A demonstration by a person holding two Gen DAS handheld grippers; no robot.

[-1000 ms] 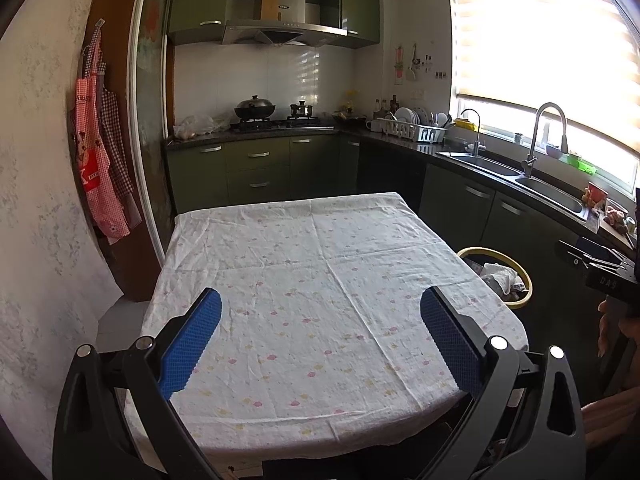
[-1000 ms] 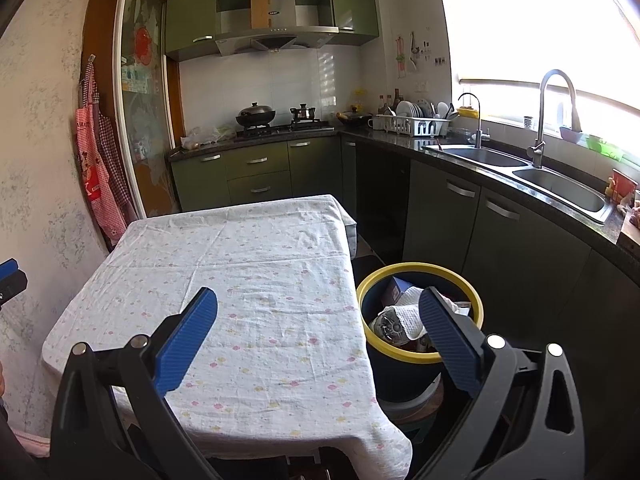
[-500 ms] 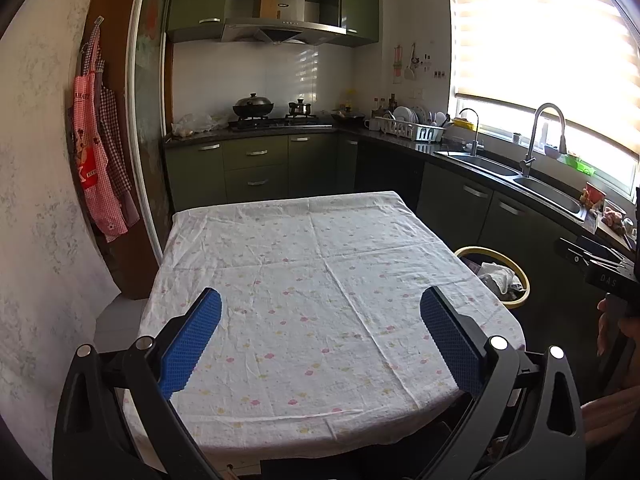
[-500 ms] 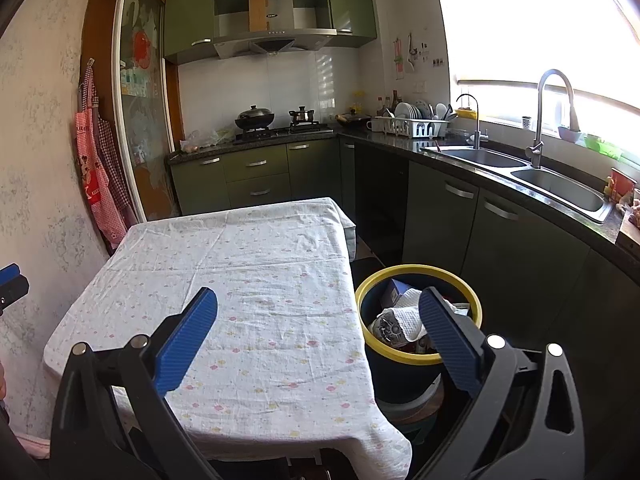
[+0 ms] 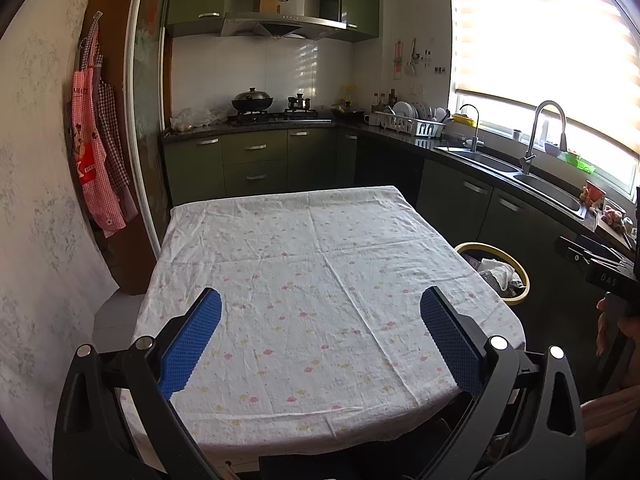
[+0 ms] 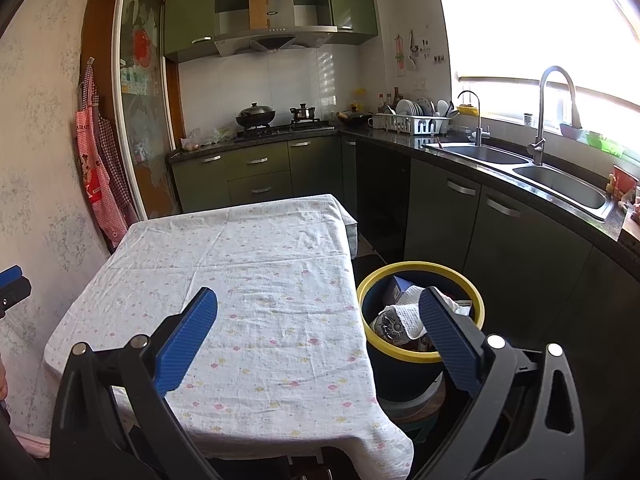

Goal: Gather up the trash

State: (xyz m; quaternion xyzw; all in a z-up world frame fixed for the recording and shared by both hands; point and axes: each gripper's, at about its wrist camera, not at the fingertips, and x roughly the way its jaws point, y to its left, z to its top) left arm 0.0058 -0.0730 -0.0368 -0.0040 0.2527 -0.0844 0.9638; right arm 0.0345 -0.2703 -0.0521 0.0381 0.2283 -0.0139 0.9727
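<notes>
Blue pads face each other across a wide gap on my left gripper point(image 5: 320, 334), which has hold of nothing; it hangs low in the frame over the near end of the counter point(image 5: 312, 264), whose white cloth with small pink and yellow marks fills the middle of the left wrist view. My right gripper point(image 6: 318, 330) is spread just as wide and is likewise empty, low in its own frame, with its left finger over the cloth and its right finger in front of the bin.

That yellow-rimmed bin point(image 6: 400, 270) stands on the floor just beside the counter's right edge, at lower right of centre in the right wrist view. Crumpled white paper trash point(image 6: 408, 314) lies inside it, with a small box and some darker scraps I cannot identify. In the left wrist view the same bin sits at middle right, past the cloth's edge, well apart from the left gripper's fingers.

At the far right edge of that view I see part of a hand point(image 5: 612, 320) on the other gripper's black handle. Green cabinets point(image 6: 256, 176) line the back.
</notes>
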